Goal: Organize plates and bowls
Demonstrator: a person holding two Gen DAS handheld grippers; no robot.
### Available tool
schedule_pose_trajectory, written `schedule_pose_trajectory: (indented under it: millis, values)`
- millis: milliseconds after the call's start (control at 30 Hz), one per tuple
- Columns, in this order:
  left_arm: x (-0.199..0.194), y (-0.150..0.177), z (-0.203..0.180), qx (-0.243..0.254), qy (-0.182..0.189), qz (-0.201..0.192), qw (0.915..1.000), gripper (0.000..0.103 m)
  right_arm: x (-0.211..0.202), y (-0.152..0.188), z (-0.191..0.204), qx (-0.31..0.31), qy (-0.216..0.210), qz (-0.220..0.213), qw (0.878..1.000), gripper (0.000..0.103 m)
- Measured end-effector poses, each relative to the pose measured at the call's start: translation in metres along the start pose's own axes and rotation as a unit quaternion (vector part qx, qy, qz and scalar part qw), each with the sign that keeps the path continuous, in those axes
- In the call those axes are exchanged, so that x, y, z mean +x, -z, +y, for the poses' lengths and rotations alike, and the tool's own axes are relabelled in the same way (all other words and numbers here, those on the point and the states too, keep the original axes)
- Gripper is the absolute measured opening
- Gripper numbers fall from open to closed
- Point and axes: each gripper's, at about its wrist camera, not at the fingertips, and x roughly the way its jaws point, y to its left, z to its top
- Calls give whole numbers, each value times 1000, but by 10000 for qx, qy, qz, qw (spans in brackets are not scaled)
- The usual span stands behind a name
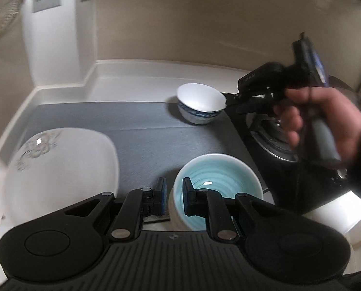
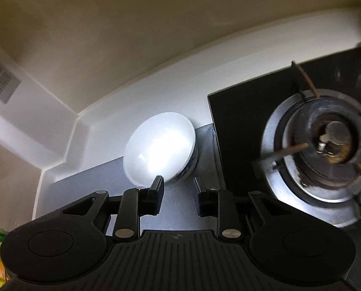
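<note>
Glossy ribbed aqua bowl (image 1: pixel 218 189) straddled by left gripper (image 1: pixel 174 197), narrow gap, rim unpinched; right gripper (image 2: pixel 178 194) parted, empty, near white porcelain bowl (image 2: pixel 159 149) on grey mat (image 1: pixel 141 133).

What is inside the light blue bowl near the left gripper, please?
The light blue bowl appears empty: only its ringed glaze and a glint show. One finger of the left gripper stands in front of its near wall and hides that part of the inside.

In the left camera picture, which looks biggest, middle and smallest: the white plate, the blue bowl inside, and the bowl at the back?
1. White plate, the biggest.
2. Teal bowl, middle.
3. Blue-patterned bowl, the smallest, but it sits farthest from the camera, so it may not really be smaller than the teal bowl.
</note>
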Motion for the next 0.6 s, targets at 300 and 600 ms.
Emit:
schedule_pose_trajectory:
  millis: [300, 600]
  values:
    - [-31, 25, -15, -148, -471, -114, 9987, 15, 49, -19, -8, 57, -116, 302, 9995, 29]
    - [-43, 33, -21, -426, -811, -178, 9956, 15, 68, -27, -12, -50, -138, 580, 9982, 22]
